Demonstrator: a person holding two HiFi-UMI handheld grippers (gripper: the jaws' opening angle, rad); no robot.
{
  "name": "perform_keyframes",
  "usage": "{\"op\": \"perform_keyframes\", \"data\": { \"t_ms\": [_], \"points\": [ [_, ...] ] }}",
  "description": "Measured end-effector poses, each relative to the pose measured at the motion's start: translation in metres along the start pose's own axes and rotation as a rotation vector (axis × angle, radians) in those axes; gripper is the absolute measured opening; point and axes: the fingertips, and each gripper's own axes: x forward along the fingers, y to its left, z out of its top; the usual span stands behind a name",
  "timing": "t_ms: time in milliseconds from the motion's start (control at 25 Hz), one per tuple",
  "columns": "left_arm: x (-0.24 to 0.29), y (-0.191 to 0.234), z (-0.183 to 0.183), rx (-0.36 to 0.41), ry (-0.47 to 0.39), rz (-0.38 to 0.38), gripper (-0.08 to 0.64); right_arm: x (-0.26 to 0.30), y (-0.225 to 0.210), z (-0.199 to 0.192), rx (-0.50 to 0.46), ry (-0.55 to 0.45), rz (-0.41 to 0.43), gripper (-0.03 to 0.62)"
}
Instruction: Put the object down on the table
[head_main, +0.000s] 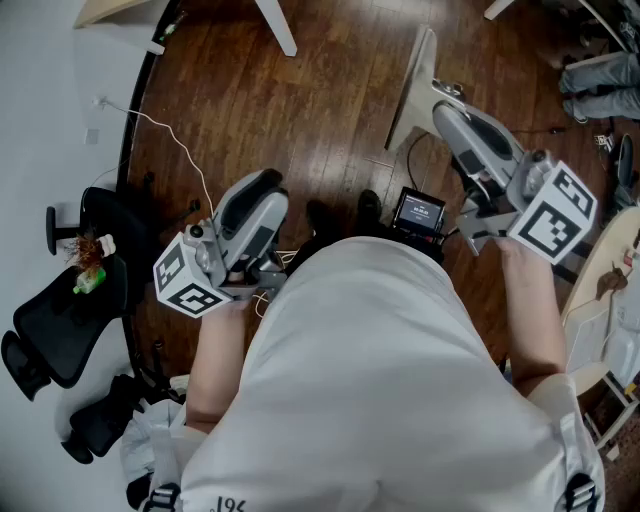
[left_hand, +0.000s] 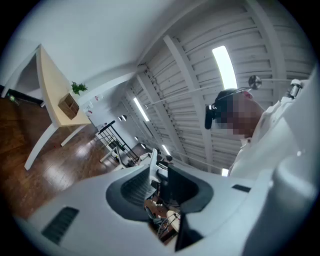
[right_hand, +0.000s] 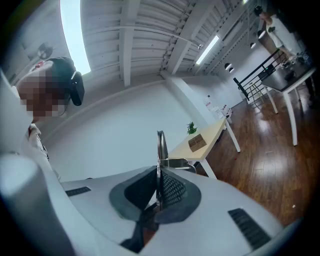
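I see no loose object in either gripper. In the head view my left gripper (head_main: 266, 184) is held low in front of the white shirt, over the wooden floor. In the left gripper view its jaws (left_hand: 161, 167) stand a narrow gap apart, with only background showing between them. My right gripper (head_main: 452, 118) is held further forward on the right. The right gripper view shows its fingertips (right_hand: 160, 150) pressed together with nothing between them. A pale wooden table (right_hand: 212, 137) carrying a small plant and a box stands by the white wall and also shows in the left gripper view (left_hand: 52, 95).
A black office chair (head_main: 60, 320) stands at the left with a small green item on it. A little device with a lit screen (head_main: 418, 212) lies on the floor ahead. White table legs (head_main: 276, 25) and a white cable (head_main: 170, 135) cross the floor.
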Motion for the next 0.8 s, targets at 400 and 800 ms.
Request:
{"op": "perform_keyframes", "data": {
  "t_ms": [400, 800],
  "points": [
    [0.017, -0.019, -0.002, 0.034, 0.007, -0.042, 0.002, -0.003, -0.008, -0.005, -0.058, 0.033, -0.067, 0.005],
    [0.017, -0.016, -0.004, 0.037, 0.014, -0.01, 0.002, -0.004, -0.008, -0.004, -0.072, 0.028, -0.064, 0.005]
  ]
}}
